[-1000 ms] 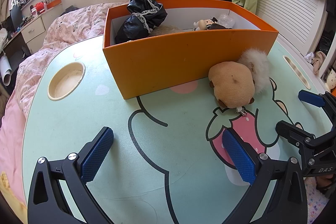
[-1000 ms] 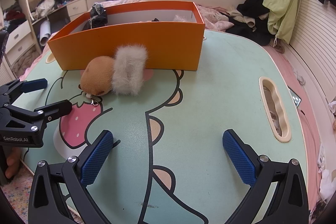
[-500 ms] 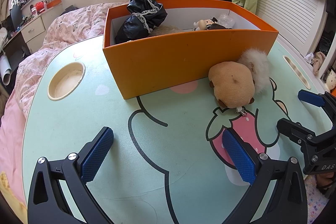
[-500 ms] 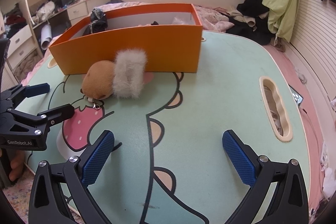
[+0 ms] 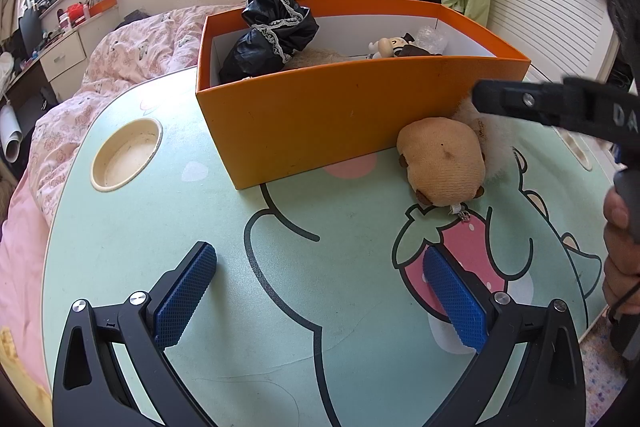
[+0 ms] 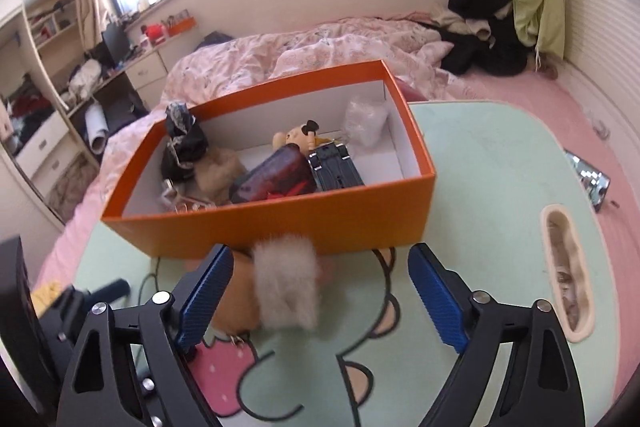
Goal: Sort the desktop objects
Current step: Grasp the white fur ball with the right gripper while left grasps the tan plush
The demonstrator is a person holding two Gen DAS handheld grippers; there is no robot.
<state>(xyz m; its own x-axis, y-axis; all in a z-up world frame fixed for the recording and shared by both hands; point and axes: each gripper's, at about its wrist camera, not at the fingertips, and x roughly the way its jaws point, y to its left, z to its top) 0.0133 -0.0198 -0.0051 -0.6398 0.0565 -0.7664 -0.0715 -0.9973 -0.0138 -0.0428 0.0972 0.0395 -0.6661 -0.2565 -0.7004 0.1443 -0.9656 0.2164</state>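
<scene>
Right gripper (image 6: 320, 291) swung in above the plush toys, jaws closing, pads not yet touching, brown plush (image 5: 442, 165) and white fluffy pompom (image 6: 286, 283) against orange box (image 5: 340, 123) front wall on table (image 5: 160, 227), left gripper (image 5: 320, 291) unmoved, spread wide, empty.

1. Supporting surface: a mint-green oval table top (image 5: 120, 267) printed with a cartoon figure and a pink strawberry, with a round cream cup recess (image 5: 126, 155) and a long cream slot (image 6: 566, 267).
2. An open orange cardboard box (image 5: 320, 123) stands directly on it.
3. A tan plush toy with a pale fluffy tuft (image 5: 442, 163) lies on the table, touching the box's front wall.
</scene>
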